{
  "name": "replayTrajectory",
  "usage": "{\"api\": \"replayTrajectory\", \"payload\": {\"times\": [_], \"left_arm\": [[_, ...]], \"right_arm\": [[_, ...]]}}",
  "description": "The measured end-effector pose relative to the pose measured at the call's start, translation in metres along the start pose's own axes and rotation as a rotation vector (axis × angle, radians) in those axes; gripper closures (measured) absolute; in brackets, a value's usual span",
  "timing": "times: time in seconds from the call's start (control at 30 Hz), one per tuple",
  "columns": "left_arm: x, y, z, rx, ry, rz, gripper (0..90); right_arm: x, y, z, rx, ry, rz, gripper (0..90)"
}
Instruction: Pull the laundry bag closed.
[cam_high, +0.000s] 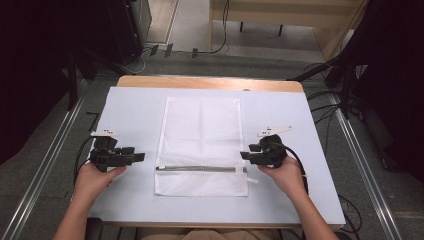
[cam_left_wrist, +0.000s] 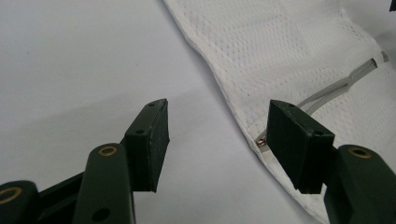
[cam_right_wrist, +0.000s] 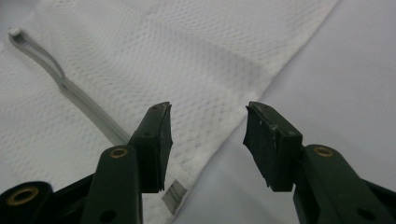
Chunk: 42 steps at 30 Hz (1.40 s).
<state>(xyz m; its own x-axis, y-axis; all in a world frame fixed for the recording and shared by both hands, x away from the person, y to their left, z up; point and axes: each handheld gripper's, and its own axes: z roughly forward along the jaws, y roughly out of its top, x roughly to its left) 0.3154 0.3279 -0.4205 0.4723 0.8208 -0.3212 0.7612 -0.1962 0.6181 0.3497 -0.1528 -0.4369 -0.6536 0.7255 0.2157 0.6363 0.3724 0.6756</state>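
White mesh bag (cam_high: 202, 135), grey zipper (cam_high: 197, 168), black jaws, pale blue-grey table cover (cam_high: 130, 110)

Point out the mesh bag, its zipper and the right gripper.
mesh bag (cam_high: 202, 125), high view, middle of the white mesh.
zipper (cam_high: 197, 168), high view, midway along it.
right gripper (cam_right_wrist: 208, 140), right gripper view, between its open jaws.

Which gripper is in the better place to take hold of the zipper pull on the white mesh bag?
Right, likely. The right gripper is open beside the white mesh bag, at the zipper's end with the silver pull tab. The left gripper faces the other end.
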Motion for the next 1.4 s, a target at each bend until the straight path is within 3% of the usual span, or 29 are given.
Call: {"api": "replayTrajectory", "payload": {"times": [0.1,0.7,0.93,1.4], "left_arm": [[0.000,0.000,0.000,-0.004,0.002,0.000,39.9],[-0.001,-0.002,-0.002,-0.006,0.005,0.006,39.0],[-0.002,-0.003,-0.003,-0.010,0.001,0.007,37.7],[-0.002,-0.008,-0.008,-0.015,0.014,0.003,36.5]], "right_arm": [[0.006,0.003,-0.001,-0.006,0.000,-0.028,51.9],[0.035,0.011,0.001,0.008,0.054,-0.079,52.5],[0.048,0.013,0.005,0.011,0.071,-0.121,51.2],[0.065,0.017,0.016,0.034,0.108,-0.148,55.1]]}}
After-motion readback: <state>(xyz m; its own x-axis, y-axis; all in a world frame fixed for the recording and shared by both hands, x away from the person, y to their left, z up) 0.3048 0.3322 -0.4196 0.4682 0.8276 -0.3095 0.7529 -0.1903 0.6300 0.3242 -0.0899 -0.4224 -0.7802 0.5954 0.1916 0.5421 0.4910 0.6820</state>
